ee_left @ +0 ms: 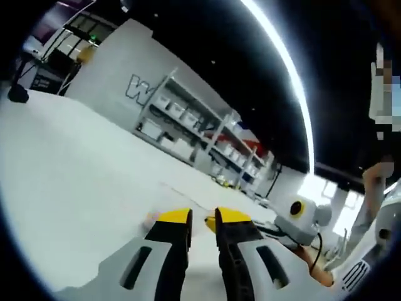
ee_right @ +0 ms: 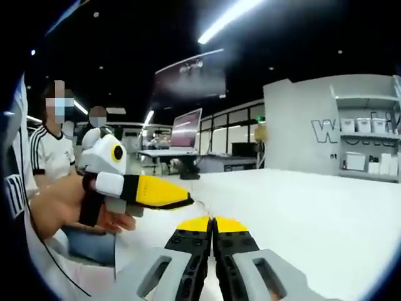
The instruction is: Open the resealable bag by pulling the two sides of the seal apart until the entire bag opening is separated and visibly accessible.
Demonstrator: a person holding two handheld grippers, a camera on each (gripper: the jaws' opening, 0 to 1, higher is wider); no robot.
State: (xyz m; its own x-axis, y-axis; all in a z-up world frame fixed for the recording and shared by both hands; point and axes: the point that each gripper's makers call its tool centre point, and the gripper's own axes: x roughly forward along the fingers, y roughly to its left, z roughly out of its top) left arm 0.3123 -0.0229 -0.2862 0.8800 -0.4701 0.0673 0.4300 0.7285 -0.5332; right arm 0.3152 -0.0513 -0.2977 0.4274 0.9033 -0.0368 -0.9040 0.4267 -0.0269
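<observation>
A broad white tabletop (ee_left: 75, 163) runs under both grippers, bare and evenly lit across most of its spread. In the left gripper view the left gripper (ee_left: 203, 221) rises with its yellow-tipped jaws set a narrow gap apart; whether anything lies between them cannot be told. A faint clear edge on the tabletop just ahead of the tips may be the resealable bag (ee_left: 188, 195), though it is too pale to make out with certainty. In the right gripper view the right gripper (ee_right: 212, 224) shows its jaws pressed together tip to tip, with nothing visibly between them. The left gripper also enters that view from the left, held in a hand (ee_right: 94, 213), its yellow tips close beside the right gripper's. Beyond the tabletop stands a grey wall with large lettering (ee_left: 141, 88), metal shelving (ee_left: 194, 125) stacked with white bins, and a black ceiling crossed by a long strip light (ee_left: 282, 69). Desks with monitors (ee_right: 187, 128) fill the background, where seated people (ee_right: 47, 157) appear at the left.
</observation>
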